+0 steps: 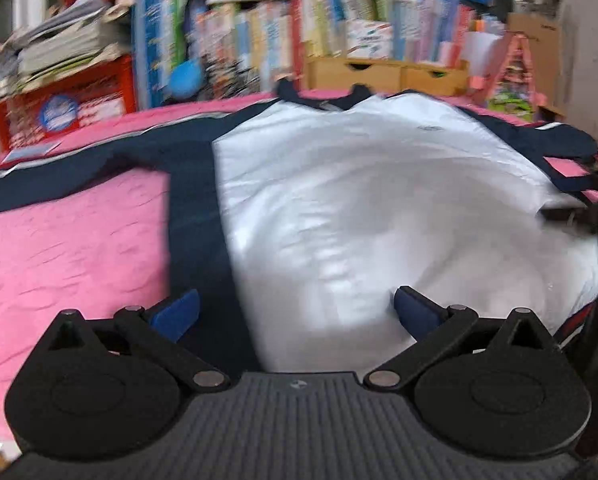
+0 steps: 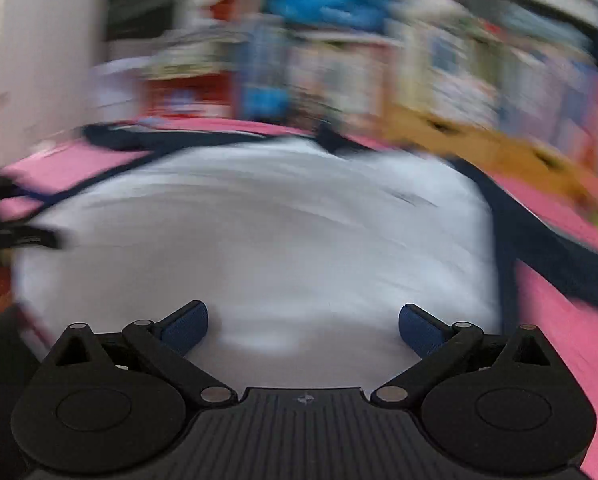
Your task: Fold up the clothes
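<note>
Left gripper [image 1: 297,314]: jaws spread wide, nothing between the blue pads [image 1: 177,314]. It hangs over the near hem of the shirt [image 1: 379,208]; contact with the cloth cannot be told.

Right gripper [image 2: 303,326]: jaws equally wide, empty, blue pads [image 2: 187,326] over the white panel. View heavily motion-blurred.

Shirt: white body, navy sleeves and collar, lying spread on the pink cover [image 1: 67,240]. In the left view the collar sits at 12 o'clock, one navy sleeve runs out toward 9 o'clock, a navy side band drops from centre toward 6 o'clock. In the right view [image 2: 259,232] the white panel fills the middle and a navy sleeve trails off toward 3 o'clock.

Surroundings: bookshelf [image 1: 259,40] packed with books along the far edge at 12 o'clock; red crate [image 1: 63,108] at 10 o'clock; wooden drawer box [image 1: 391,74] just behind the collar at 1 o'clock. A dark object at 3 o'clock in the left view, over the shirt's edge, too blurred to tell.

Room: bare pink cover at 8 to 9 o'clock in the left view, and at 3 to 5 o'clock in the right view [image 2: 571,340]. Far edge crowded by the shelf goods.
</note>
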Tool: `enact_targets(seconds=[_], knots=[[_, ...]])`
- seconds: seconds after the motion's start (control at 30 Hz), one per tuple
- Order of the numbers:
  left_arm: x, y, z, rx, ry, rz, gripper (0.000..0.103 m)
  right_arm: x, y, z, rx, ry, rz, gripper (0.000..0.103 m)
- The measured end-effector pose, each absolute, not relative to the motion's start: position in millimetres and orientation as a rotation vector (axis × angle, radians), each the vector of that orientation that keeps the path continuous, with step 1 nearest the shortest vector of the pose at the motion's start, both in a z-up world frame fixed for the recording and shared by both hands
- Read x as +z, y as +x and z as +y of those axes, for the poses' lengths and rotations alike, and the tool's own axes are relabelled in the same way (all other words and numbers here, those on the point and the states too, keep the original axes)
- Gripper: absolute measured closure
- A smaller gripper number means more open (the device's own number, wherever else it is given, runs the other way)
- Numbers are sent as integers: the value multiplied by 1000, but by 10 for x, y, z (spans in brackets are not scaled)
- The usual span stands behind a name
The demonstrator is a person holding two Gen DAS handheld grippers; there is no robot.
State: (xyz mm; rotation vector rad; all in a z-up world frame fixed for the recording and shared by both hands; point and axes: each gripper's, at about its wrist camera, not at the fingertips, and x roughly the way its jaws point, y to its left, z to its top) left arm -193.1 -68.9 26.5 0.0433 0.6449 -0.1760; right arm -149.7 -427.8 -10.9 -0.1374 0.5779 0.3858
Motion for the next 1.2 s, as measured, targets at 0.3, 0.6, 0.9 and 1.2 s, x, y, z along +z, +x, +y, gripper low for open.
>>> enact_targets(seconds=[0.3, 0.6, 0.9, 1.2], knots=[[574, -1124, -1433, -348, -193, 755, 1, 209, -1329, -4387, 301, 36, 531, 44], [297, 81, -2132, -242, -22, 859, 45, -172, -1302, -3938, 441, 50, 518, 45], [94, 1493, -2332, -80, 58, 878, 16, -387, -1546, -3884, 448, -6, 393, 41], [23, 2264, -2186, -36, 37, 873, 0, -407, -1491, -3991, 508, 89, 392, 37]])
